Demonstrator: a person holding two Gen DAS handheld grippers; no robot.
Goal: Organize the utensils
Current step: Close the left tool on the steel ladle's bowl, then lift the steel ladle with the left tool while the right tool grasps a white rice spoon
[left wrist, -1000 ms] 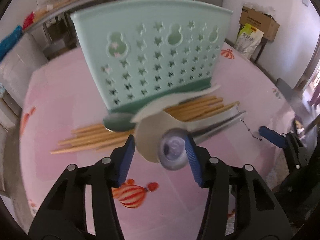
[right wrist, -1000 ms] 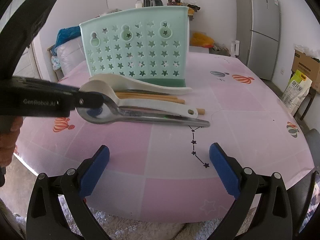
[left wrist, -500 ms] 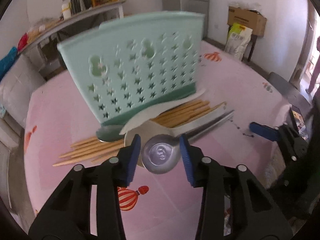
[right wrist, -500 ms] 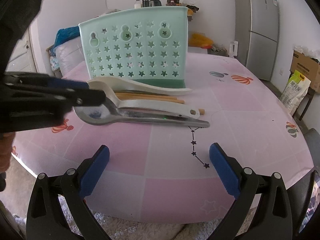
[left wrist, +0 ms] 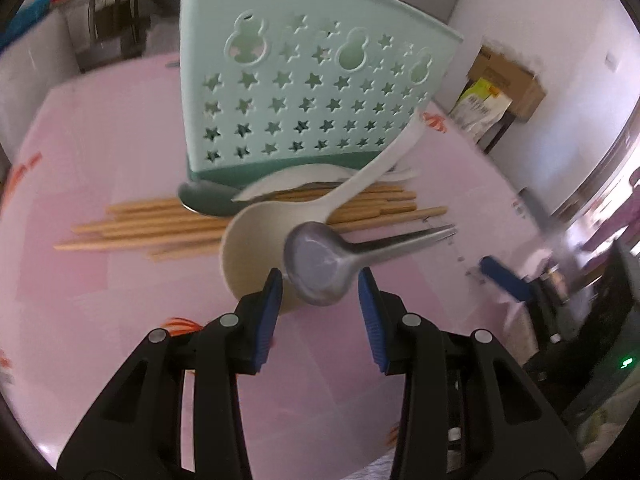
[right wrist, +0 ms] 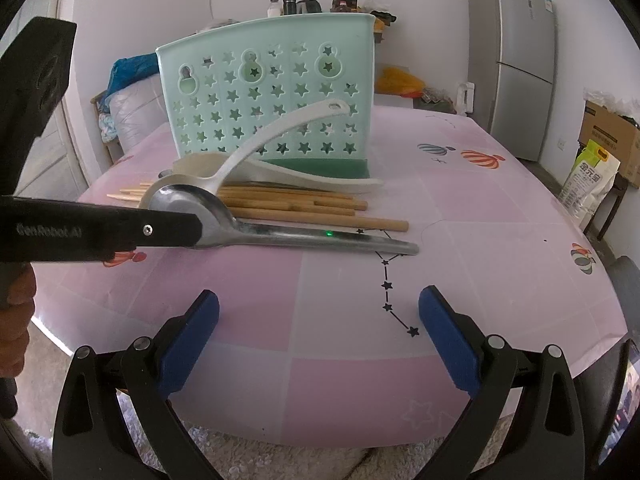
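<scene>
My left gripper (left wrist: 319, 280) is shut on the bowl of a metal spoon (left wrist: 316, 268) whose handle (right wrist: 340, 240) lies on the pink table. One of its fingers (right wrist: 120, 232) presses into the bowl of a white spoon (left wrist: 256, 248) beneath, and that spoon's handle (right wrist: 280, 132) tips up in front of the mint star-cut utensil holder (right wrist: 272, 92). A bundle of wooden chopsticks (right wrist: 304, 208) and a second white spoon (right wrist: 320, 178) lie at the holder's foot. My right gripper (right wrist: 319, 300) hovers open over the near table edge, apart from everything.
A further metal spoon bowl (left wrist: 204, 200) pokes out under the pile. A person's hand (right wrist: 16, 320) holds the left gripper at the far left. A fridge (right wrist: 516, 60) and a cardboard box (right wrist: 612, 136) stand beyond the round table (right wrist: 500, 240).
The left gripper narrowed onto the metal spoon's bowl and rolled. The white spoon's handle has tipped up off the pile. The right gripper has stayed put.
</scene>
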